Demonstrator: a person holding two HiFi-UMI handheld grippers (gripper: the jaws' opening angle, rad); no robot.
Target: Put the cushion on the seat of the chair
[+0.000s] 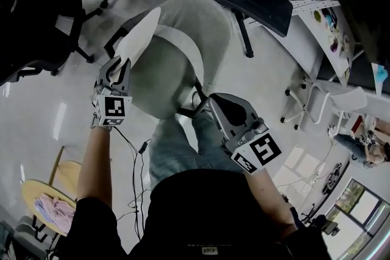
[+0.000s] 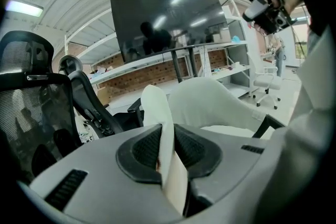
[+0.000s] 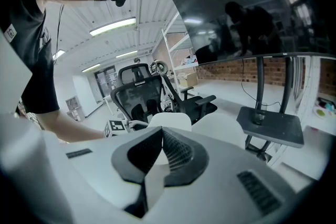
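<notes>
At 9 o'clock in the head view, we note the left gripper [image 1: 119, 65] clamped on a thin pale flap of the cushion [image 1: 159, 79]. Its own view shows the jaws [image 2: 168, 149] pinching that flap, which stands up past them.

At centre, the cushion hangs spread between both tools, over the pale chair [image 1: 210, 15]. We judge the two-sided hold keeps the pad flat and level so it can settle squarely on the seat.

At 5 o'clock, the right gripper [image 1: 198, 108] is likewise closed on the opposite edge. Its view shows pale material nipped between the pads [image 3: 155, 157].

Hidden or unclear:
- The seat itself lies under the cushion, so we cannot tell whether they touch.
- The line between cushion and chair shell is hard to separate.
- The chair's legs are out of sight.
- The dark struts beside the right gripper are unidentified.
</notes>
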